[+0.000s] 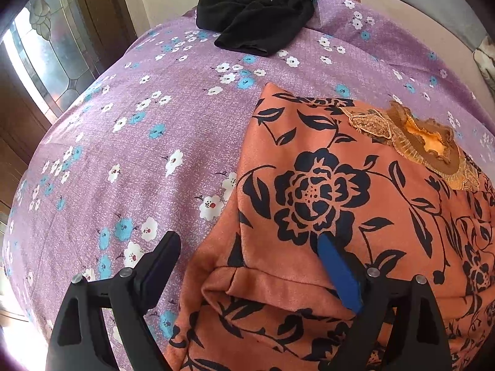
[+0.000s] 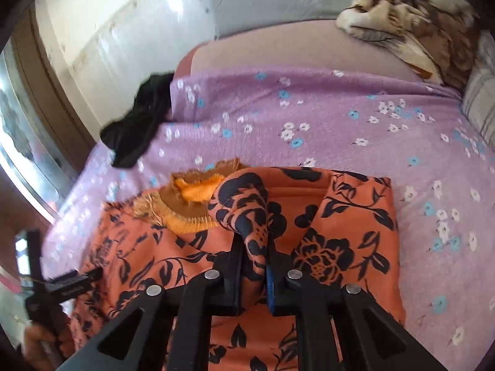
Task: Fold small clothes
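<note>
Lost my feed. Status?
Right gripper shut on orange top. Left gripper open over its hem. Black garment far off, nothing blocking.

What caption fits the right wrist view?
Right tool pinching a lifted fold of the orange floral garment above the purple bedsheet.

Bed fills most of both views, covered by a purple sheet printed with small white and blue flowers. Beyond the sheet's far edge, upper centre of the right wrist view, a plain pinkish-beige under-layer is exposed. Cream wall at upper left. Dark brown wooden frame with leaded patterned glass at left edge of the left wrist view; bright daylight enters through it. Brown-and-cream patterned blanket bunched at upper right.
</note>
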Demonstrator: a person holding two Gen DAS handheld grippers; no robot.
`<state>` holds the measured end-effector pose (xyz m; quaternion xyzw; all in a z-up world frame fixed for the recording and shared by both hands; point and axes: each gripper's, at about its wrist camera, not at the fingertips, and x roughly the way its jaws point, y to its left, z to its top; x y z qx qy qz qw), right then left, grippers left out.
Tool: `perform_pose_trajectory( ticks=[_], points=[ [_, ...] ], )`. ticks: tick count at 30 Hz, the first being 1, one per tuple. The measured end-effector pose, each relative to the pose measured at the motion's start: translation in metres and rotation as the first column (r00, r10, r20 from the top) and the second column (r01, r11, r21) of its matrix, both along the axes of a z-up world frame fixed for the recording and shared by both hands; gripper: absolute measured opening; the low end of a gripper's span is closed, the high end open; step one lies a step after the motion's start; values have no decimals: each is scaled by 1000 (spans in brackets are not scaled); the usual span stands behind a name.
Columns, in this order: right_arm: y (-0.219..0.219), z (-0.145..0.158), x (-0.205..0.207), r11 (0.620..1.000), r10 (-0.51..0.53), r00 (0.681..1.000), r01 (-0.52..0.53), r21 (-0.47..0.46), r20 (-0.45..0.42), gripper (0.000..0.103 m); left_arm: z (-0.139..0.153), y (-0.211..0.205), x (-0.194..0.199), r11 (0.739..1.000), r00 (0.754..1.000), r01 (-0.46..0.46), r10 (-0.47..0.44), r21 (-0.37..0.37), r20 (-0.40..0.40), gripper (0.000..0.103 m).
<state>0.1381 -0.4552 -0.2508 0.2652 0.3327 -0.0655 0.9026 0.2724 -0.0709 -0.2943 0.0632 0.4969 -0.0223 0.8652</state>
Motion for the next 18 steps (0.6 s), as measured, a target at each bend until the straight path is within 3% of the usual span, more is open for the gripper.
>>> perform_pose_trajectory(
  ticks=[2,4,5,7,9,11,13,18],
  points=[
    [-26,-19,-25,990,-29,999,32,134,-27,24,0,-2,-2,1000,1000,1,-2,25,15,91],
    [-51,-44,-44,961,-74,988,107,256,-137,49,0,-4,-3,999,1000,2,-3,43,27,91],
    [-62,-51,-53,929,-112,982,159,333,-154,62,0,-5,-3,999,1000,1,-3,50,30,91],
    [-83,-52,-69,848,-169,982,191,494,-89,65,2,-6,-4,998,999,-6,4,61,33,91],
    [-92,-37,-79,856,-243,970,227,465,-25,78,3,-9,-5,997,999,-12,9,77,42,91],
    [-93,-24,-75,888,-249,968,217,405,27,78,7,-13,-8,994,998,-17,9,107,68,91],
    [-89,-20,-54,911,-191,981,165,378,32,78,13,-16,-13,991,994,-29,14,134,112,91],
    [-77,-40,0,949,-96,994,109,297,-57,62,31,-16,-20,992,978,-47,22,118,207,91]
  ],
)
